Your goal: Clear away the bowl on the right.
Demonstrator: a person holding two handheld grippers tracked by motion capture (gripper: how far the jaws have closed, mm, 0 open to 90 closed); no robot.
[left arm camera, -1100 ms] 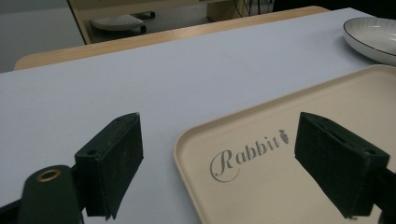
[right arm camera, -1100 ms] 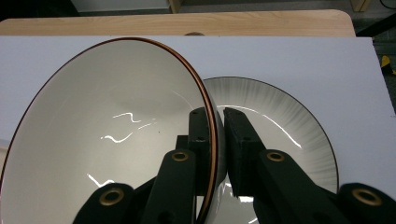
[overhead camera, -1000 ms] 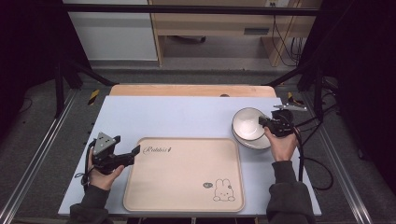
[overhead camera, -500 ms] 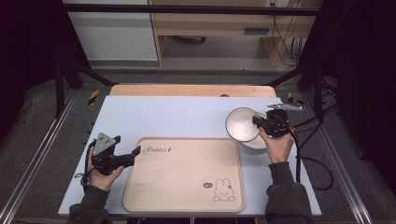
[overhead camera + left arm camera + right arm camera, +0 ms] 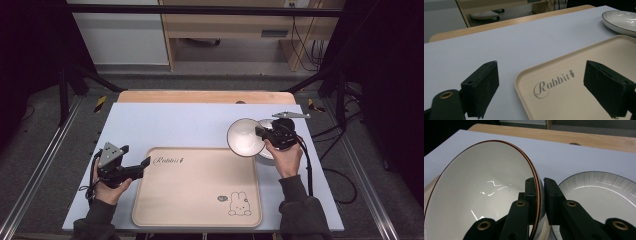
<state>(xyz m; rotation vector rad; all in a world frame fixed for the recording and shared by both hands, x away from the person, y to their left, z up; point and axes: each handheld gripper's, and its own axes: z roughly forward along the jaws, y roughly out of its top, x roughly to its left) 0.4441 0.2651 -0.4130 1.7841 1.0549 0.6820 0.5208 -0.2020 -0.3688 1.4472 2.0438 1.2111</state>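
Right gripper (image 5: 539,192) fingers clamped the white bowl (image 5: 481,192) rim, lifted and tilted — not yet on the tray (image 5: 200,200). Left gripper (image 5: 549,92) fingers wide, empty.

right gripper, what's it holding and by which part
The right gripper holds the white bowl by its rim, one jaw inside and one outside. The left gripper is open and holds nothing.

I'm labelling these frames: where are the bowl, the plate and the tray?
bowl (image 5: 481,195), right gripper view, inner wall.
plate (image 5: 599,195), right gripper view, inner surface.
tray (image 5: 195,195), high view, bare middle.
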